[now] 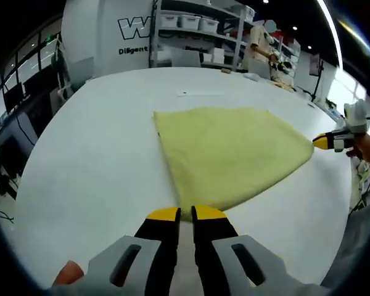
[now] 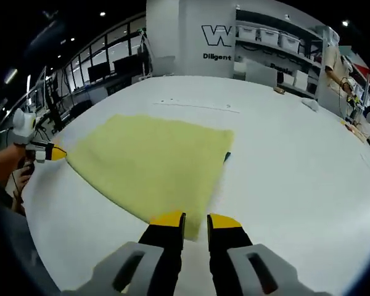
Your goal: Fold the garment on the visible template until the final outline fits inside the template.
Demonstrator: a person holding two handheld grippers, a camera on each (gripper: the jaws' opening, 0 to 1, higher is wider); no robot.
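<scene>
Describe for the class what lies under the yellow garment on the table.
The yellow garment lies flat on the white table. In the right gripper view a dark mark peeks out at one edge. Anything else beneath, including the template, is covered by the cloth.

One yellow garment (image 1: 231, 154), one white table (image 1: 98, 160), two grippers (image 1: 185, 214)

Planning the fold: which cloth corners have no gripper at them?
The cloth's two far corners; the left gripper and right gripper each sit at a near one.
</scene>
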